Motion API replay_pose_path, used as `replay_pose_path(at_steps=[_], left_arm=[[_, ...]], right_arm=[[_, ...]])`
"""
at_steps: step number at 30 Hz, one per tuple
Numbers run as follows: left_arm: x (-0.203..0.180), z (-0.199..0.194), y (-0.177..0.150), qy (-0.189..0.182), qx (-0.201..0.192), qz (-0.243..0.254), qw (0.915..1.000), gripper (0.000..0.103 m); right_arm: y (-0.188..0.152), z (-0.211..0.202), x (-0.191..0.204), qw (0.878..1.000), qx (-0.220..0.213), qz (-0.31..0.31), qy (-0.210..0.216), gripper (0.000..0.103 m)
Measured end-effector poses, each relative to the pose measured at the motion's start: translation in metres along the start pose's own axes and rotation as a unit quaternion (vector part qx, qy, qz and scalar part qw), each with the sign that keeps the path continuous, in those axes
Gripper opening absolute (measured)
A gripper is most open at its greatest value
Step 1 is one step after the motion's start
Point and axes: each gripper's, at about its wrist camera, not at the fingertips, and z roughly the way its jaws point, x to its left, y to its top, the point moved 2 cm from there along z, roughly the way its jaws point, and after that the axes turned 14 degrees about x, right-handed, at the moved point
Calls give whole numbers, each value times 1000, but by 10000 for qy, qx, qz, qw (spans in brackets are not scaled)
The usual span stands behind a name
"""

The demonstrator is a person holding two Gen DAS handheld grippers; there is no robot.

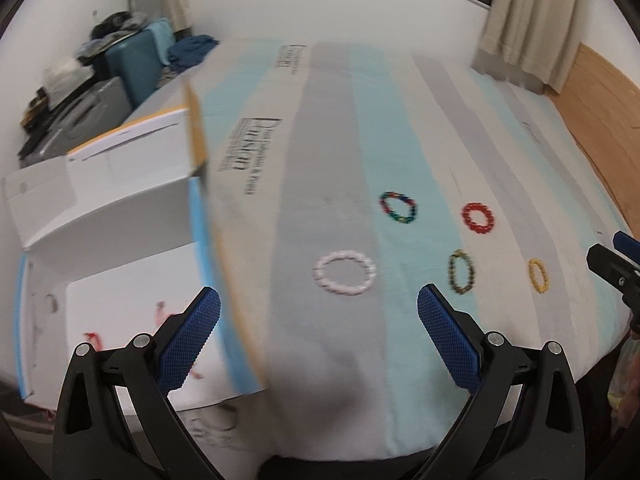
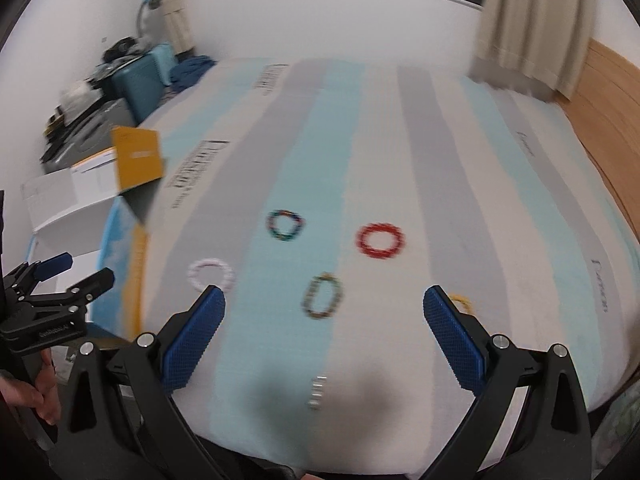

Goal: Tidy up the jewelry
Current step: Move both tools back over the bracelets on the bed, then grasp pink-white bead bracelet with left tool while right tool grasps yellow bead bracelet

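Several bead bracelets lie on a striped bedspread (image 1: pixel 328 128): white (image 1: pixel 344 272), multicolour (image 1: pixel 398 207), red (image 1: pixel 478 218), olive-brown (image 1: pixel 462 272) and yellow (image 1: pixel 538 274). An open cardboard box (image 1: pixel 120 248) stands at the left on the bed's edge, something red inside. My left gripper (image 1: pixel 319 306) hovers open just short of the white bracelet. In the right wrist view the same bracelets show: white (image 2: pixel 211 274), multicolour (image 2: pixel 285 224), red (image 2: pixel 380 240), olive-brown (image 2: pixel 322 295), yellow (image 2: pixel 460 302) partly behind a finger. My right gripper (image 2: pixel 324 306) is open, empty, above the olive-brown one.
A small silver piece (image 2: pixel 317 392) lies near the bed's front edge. The other gripper (image 2: pixel 60 280), held by a hand (image 2: pixel 36 396), is at the left. Suitcases and clutter (image 1: pixel 100 92) stand beyond the box. A wooden headboard (image 2: pixel 612 128) and curtain (image 2: pixel 532 24) are at the right.
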Motion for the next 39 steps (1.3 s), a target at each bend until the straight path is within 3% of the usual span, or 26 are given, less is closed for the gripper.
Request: replay_pose_path(at_steps=[9,18,34,39], left_arm=[[-47,61,13,-77,220,497,9985,97],[-41,134,25,120,593,491,9970,97],[-35,209,37,130,955,580,9937,97],[-35,217,38,151,941,607,9936,97]], right_arm=[[-7,45,-87,9981,342,465,-229,96],[-17,113,-144,9930,819,762,-374,95],[-16,197,-182,9829,1400,1135,-363,95],[-20,222,-185,9782,1662,1187,-364,84]])
